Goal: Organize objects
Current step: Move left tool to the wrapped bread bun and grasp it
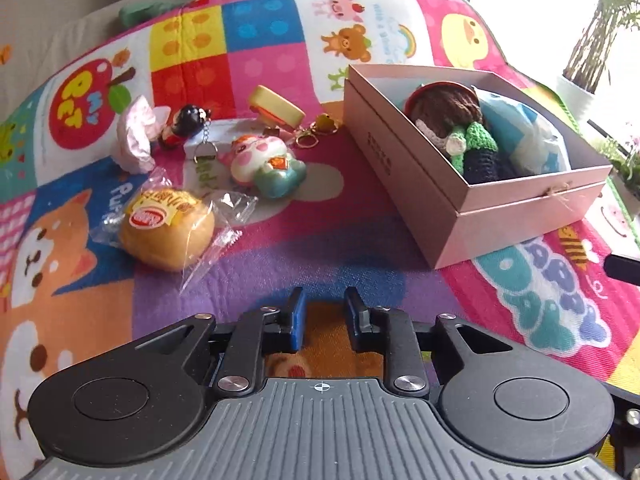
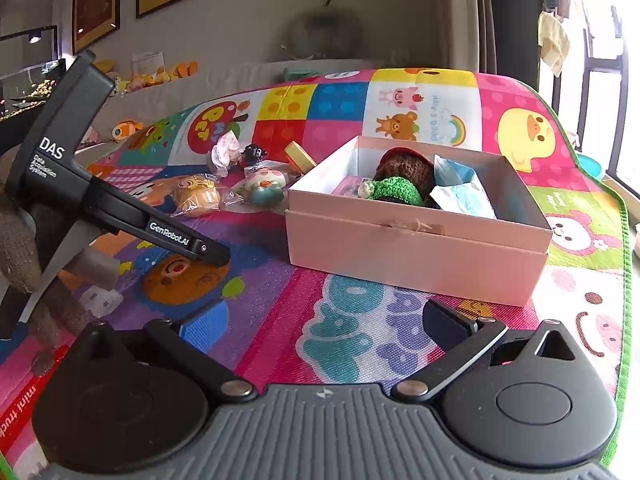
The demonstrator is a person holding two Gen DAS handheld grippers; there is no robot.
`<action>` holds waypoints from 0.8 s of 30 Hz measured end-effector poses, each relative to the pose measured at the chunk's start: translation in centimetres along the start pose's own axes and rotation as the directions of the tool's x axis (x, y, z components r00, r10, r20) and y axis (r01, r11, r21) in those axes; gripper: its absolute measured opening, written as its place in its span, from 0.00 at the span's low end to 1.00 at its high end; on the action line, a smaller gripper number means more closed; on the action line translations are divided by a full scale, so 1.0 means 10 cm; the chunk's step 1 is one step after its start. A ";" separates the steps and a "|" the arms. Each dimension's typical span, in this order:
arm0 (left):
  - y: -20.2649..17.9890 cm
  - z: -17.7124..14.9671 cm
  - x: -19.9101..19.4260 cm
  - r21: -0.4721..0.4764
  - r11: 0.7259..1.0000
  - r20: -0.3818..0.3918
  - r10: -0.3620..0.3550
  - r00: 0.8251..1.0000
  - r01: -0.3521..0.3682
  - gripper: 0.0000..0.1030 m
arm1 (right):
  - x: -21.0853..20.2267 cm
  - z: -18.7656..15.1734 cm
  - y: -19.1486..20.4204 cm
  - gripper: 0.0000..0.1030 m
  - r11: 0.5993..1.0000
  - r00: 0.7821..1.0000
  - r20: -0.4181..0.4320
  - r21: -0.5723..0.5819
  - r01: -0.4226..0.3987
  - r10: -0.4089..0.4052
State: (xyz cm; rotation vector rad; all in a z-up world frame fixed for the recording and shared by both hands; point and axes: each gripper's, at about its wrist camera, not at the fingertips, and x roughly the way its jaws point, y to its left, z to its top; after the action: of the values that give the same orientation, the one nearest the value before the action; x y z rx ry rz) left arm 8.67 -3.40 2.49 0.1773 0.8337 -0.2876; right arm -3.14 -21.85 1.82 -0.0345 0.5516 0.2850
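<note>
A pink open box [image 1: 460,200] [image 2: 416,248] holds a crocheted doll [image 1: 464,136] [image 2: 400,184] and a blue-white packet [image 1: 532,136] [image 2: 464,192]. Left of it on the colourful mat lie a wrapped bun [image 1: 168,228] [image 2: 198,198], a pink-teal squishy toy [image 1: 268,164] [image 2: 266,186], a yellow sandwich toy [image 1: 276,110], a black-red doll keychain [image 1: 184,126], a gold keychain [image 1: 316,132] and a pink wrapped thing [image 1: 134,140] [image 2: 224,154]. My left gripper [image 1: 325,316] is empty with a narrow gap between its fingers, near the mat in front of the toys; its body shows in the right wrist view [image 2: 120,208]. My right gripper [image 2: 326,332] is open wide and empty, in front of the box.
The mat [image 1: 320,220] covers a bed or table. Its right edge [image 2: 624,240] runs along a window. A potted plant [image 1: 592,52] stands beyond the box. Stuffed toys [image 2: 160,74] sit along the far wall.
</note>
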 end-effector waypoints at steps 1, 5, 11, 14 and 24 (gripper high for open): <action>0.00 0.01 0.02 0.007 1.000 0.012 0.030 0.999 -0.030 0.49 | -0.01 0.00 0.00 1.00 1.000 1.000 0.003 0.001 0.001 -0.001; 0.17 -0.01 0.10 -0.063 0.996 0.030 0.069 0.997 -0.067 0.78 | -0.02 -0.01 -0.02 1.00 1.000 1.000 0.009 0.011 0.002 -0.002; 0.31 -0.05 -0.16 -0.219 0.976 -0.002 -0.021 1.000 0.020 0.60 | -0.01 -0.01 -0.01 1.00 1.000 1.000 0.006 0.008 -0.004 0.004; 0.52 -0.02 -0.36 -0.378 0.924 0.049 -0.030 0.998 0.046 0.60 | 0.00 -0.01 -0.01 1.00 1.000 1.000 0.002 0.008 -0.010 0.010; 1.23 0.41 0.33 -0.723 0.690 -0.073 -0.059 0.996 -0.012 0.61 | -0.02 -0.01 -0.01 1.00 1.000 1.000 0.007 0.002 -0.016 0.016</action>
State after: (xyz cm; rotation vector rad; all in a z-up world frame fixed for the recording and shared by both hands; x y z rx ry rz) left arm 17.53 6.55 3.21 -0.5798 0.9854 0.0493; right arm -3.32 -22.02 1.79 -0.0267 0.5453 0.3003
